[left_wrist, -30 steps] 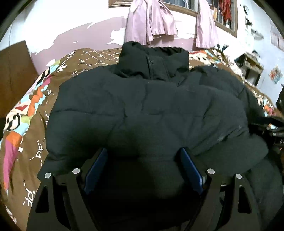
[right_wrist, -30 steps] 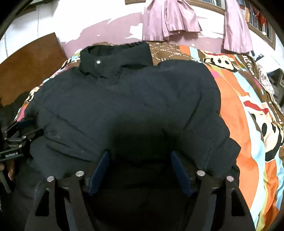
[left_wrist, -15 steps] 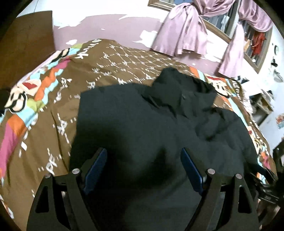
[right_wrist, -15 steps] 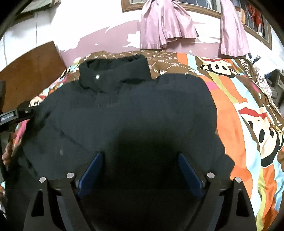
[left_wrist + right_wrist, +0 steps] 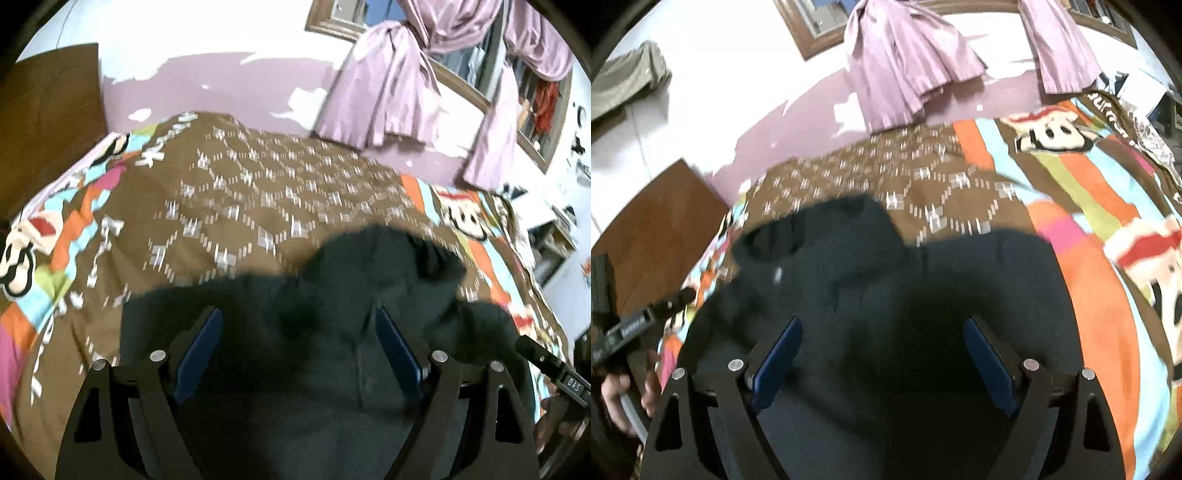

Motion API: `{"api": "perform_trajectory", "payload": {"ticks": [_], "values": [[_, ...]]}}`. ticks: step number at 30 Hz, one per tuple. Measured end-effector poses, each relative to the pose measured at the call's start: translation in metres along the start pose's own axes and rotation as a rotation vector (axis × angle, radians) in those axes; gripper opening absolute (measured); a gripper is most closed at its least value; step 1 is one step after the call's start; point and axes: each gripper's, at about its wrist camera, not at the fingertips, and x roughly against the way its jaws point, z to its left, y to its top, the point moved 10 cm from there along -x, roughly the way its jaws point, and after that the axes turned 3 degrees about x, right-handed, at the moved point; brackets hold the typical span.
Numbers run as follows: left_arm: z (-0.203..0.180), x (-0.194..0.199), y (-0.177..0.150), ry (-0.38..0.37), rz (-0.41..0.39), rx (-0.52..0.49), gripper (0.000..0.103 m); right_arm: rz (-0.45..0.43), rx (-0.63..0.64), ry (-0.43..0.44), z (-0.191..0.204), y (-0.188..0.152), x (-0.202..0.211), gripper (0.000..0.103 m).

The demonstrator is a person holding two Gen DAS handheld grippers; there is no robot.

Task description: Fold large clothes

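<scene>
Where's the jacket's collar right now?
In the right wrist view the collar sits upper left on the brown bedspread, beyond the open right tool.

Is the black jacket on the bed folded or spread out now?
Spread out: the black jacket lies open on the patterned bedspread, collar toward the wall, no fold visible.

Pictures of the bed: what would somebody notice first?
A big black puffy jacket fills the lower half of both views, lying on a bright cartoon bedspread, brown with orange and blue stripes. Both open grippers, left and right, hang over the jacket. Pink curtains hang on the wall behind the bed.
</scene>
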Motion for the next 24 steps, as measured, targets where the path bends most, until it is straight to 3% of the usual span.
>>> {"api": "perform_trajectory", "payload": {"ticks": [3,4,6,9,10,11,12,13,16,21,24], "values": [[0.000,-0.024,0.027,0.039,-0.044,0.022,0.080,-0.034,-0.080,0.007,-0.008,0.032,-0.030,0.088],[0.000,-0.033,0.034,0.054,-0.047,0.035,0.074,-0.045,-0.095,0.011,-0.008,0.042,-0.041,0.087],[-0.008,-0.050,0.043,0.012,-0.041,0.037,0.056,-0.071,-0.118,0.034,-0.007,0.058,-0.057,0.085],[-0.016,-0.076,0.037,0.020,0.031,-0.028,0.021,-0.086,-0.143,0.070,-0.005,0.061,-0.082,0.080],[-0.017,-0.083,0.032,0.020,0.055,-0.037,0.011,-0.074,-0.143,0.073,-0.006,0.057,-0.089,0.064],[-0.017,-0.083,0.032,0.010,0.046,-0.029,0.009,-0.058,-0.145,0.075,-0.008,0.052,-0.097,0.051],[-0.019,-0.079,0.032,-0.015,0.026,-0.020,0.008,-0.049,-0.150,0.104,-0.008,0.046,-0.102,0.029],[-0.017,-0.075,0.032,-0.036,0.012,-0.010,0.007,-0.048,-0.167,0.137,-0.008,0.042,-0.105,0.016],[-0.014,-0.061,0.029,-0.070,-0.001,0.026,0.005,-0.066,-0.141,0.129,-0.005,0.038,-0.095,0.010],[-0.012,-0.018,0.024,-0.113,-0.023,0.009,0.004,-0.086,-0.065,0.078,0.005,0.031,-0.060,0.007],[-0.016,0.002,0.016,-0.136,0.003,-0.006,0.003,-0.082,-0.013,0.052,0.014,0.026,-0.039,0.007]]}}
